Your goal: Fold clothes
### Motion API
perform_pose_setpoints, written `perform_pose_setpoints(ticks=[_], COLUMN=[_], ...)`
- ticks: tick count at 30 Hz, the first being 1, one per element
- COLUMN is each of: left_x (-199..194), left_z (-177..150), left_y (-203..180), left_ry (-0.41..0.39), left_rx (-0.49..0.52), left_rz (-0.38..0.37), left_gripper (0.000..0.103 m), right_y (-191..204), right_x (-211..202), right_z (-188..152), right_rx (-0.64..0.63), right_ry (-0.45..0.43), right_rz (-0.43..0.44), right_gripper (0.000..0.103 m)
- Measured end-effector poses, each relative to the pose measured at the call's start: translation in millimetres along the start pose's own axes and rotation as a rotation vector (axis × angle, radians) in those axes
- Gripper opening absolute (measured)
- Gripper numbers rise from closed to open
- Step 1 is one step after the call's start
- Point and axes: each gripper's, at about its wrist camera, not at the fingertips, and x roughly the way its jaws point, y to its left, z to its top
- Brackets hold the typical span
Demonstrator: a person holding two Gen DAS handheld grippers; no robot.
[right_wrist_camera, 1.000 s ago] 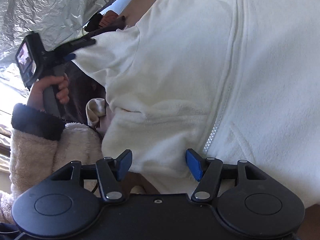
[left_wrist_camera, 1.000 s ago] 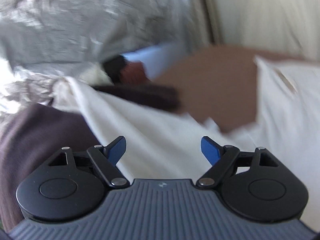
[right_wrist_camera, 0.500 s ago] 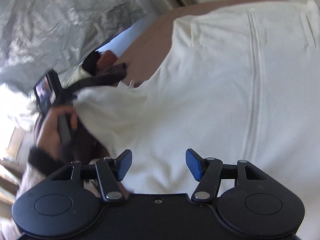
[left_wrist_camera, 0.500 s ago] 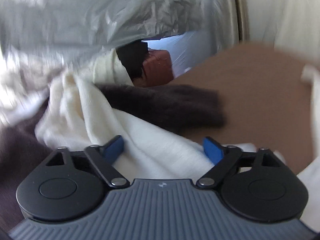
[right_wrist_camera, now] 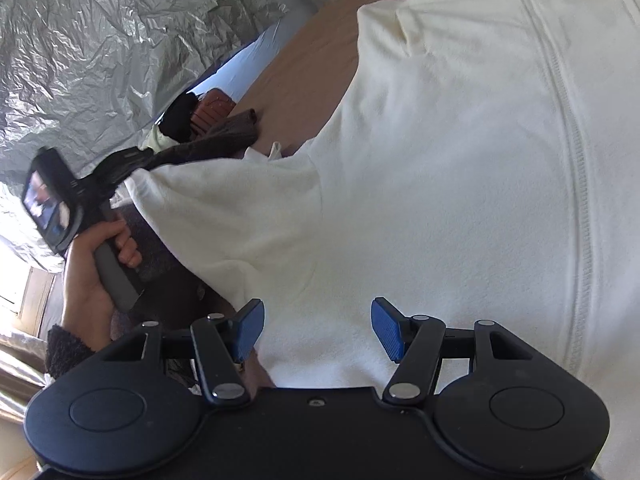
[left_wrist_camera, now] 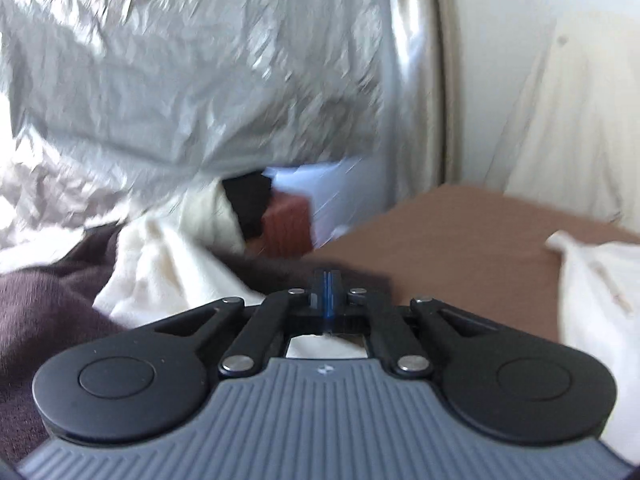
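A white fleece zip jacket (right_wrist_camera: 440, 160) lies spread on a brown bed surface (right_wrist_camera: 304, 60). My left gripper (right_wrist_camera: 138, 160), held by a hand (right_wrist_camera: 88, 280), is shut on the end of the jacket's sleeve, which stretches taut toward it. In the left wrist view its blue pads (left_wrist_camera: 327, 288) are pressed together, with white fabric (left_wrist_camera: 160, 272) beside and under the fingers. My right gripper (right_wrist_camera: 318, 328) hovers open over the jacket's near edge; its pads stand apart and press on nothing.
A dark brown garment (left_wrist_camera: 40, 312) lies bunched at the left, part of it (right_wrist_camera: 228, 136) reaching past the sleeve. A reddish-brown bag (left_wrist_camera: 288, 220) and a black item sit behind it. Crinkled silver foil (left_wrist_camera: 180, 80) covers the wall.
My left gripper's jaws went from wide open to shut over the white fabric. The sleeve is now drawn out to the left. The right gripper has risen, so more of the jacket shows.
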Motion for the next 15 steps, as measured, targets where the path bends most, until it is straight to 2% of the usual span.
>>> perform_pose_setpoints(ticks=[3,5,6,9,11,14,15], left_x=[-7.6,-8.3,-8.0,-3.0,4.0,8.0,6.5], left_z=[0.7,0.6,1.0,-0.4,1.2,6.5,7.1], left_y=[-8.9,-19.7,-25.2,-37.2,-35.6,-18.7,-11.3], left_ry=[-0.008,0.012,0.023,0.072,0.1,0.1,0.085], left_rx=[-0.066,-0.066,-0.05,-0.006,-0.015,-0.066,-0.092], left_rz=[-0.133,-0.158,-0.136,-0.002,0.04,0.095,0.109], left_gripper=[0.0,0.0,0.0,0.004,0.008,0.031,0.045], right_y=[-6.4,-13.4,-16.7,-21.6,-22.8,-22.3,-20.7], right_x=[-6.2,-10.0,-12.0,-15.7,-17.7,-16.6,-14.9], right_z=[-0.4,-0.5,-0.5,-0.7,-0.8,0.4,2.0], right_rx=[0.014,0.034,0.042,0.053,0.048,0.033,0.019], right_ry=[-0.016,-0.022,-0.026,-0.033,-0.035,-0.035,-0.034], right_rz=[-0.015,-0.022,-0.028,-0.037,-0.036,-0.035,-0.035], right_gripper=[0.066,0.066,0.066,0.066,0.066,0.066,0.066])
